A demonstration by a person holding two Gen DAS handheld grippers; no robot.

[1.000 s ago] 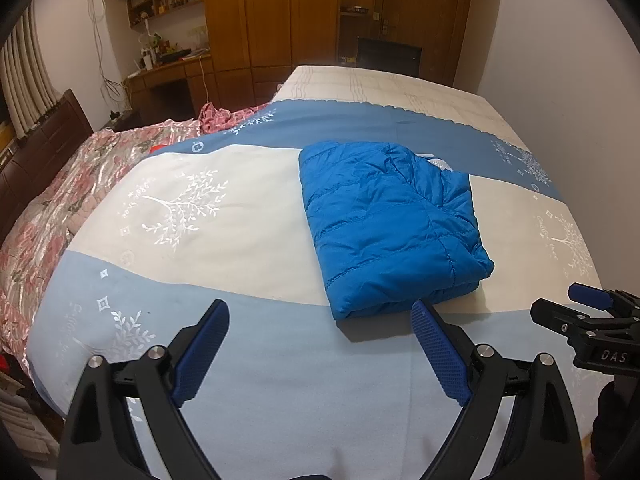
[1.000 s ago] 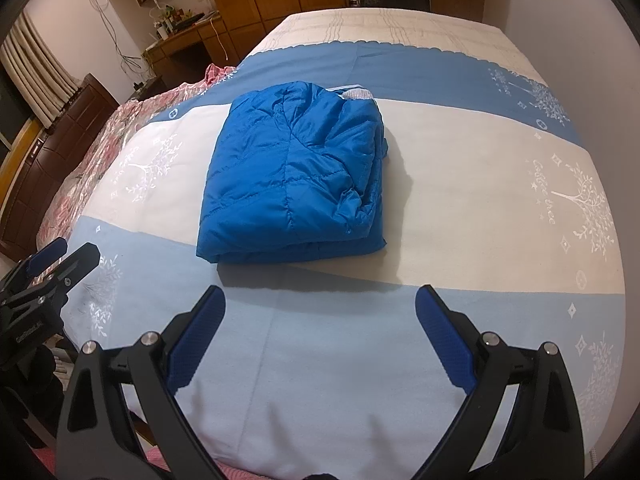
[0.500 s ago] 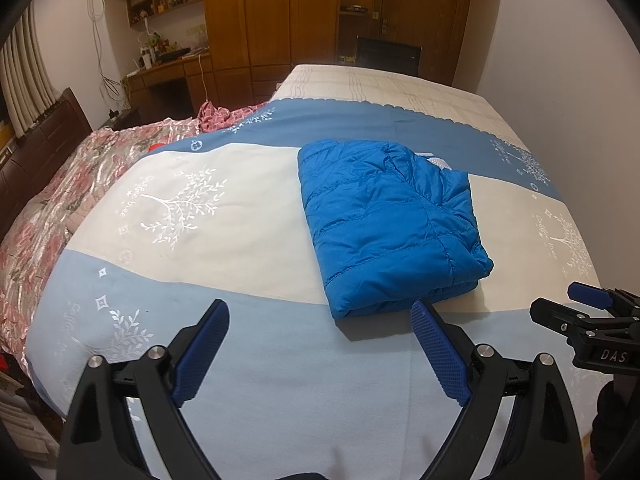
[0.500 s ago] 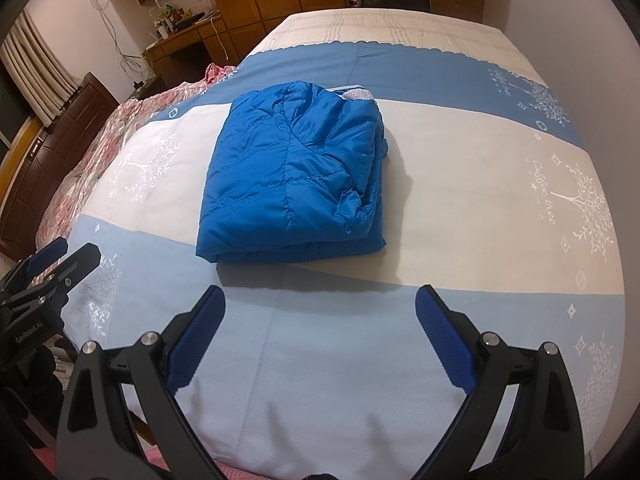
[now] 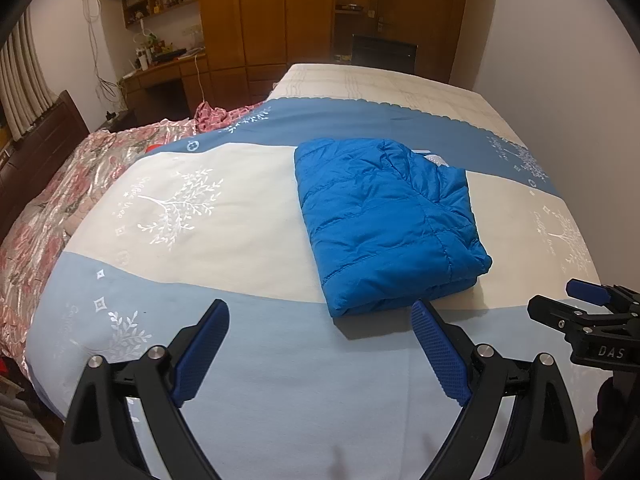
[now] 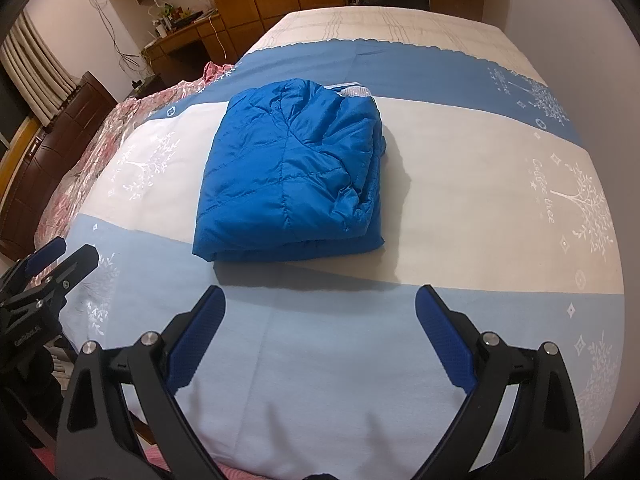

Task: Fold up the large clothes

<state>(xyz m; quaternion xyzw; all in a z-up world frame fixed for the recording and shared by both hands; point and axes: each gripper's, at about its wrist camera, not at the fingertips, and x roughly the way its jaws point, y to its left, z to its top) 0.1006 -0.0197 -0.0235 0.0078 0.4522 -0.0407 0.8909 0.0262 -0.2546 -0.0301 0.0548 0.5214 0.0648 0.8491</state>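
Blue quilted jacket (image 6: 292, 168), neatly folded

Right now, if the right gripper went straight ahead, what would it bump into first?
Probably the folded blue puffer jacket. The right gripper is open, aimed at its near edge over bare bedspread; depth is unclear.

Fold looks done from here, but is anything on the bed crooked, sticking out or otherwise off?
Mostly tidy. The blue jacket lies folded on the bedspread, both grippers open and clear of it. One oddity: a pale strip of lining peeks out at its far edge, and the right side is bunched rather than flat.
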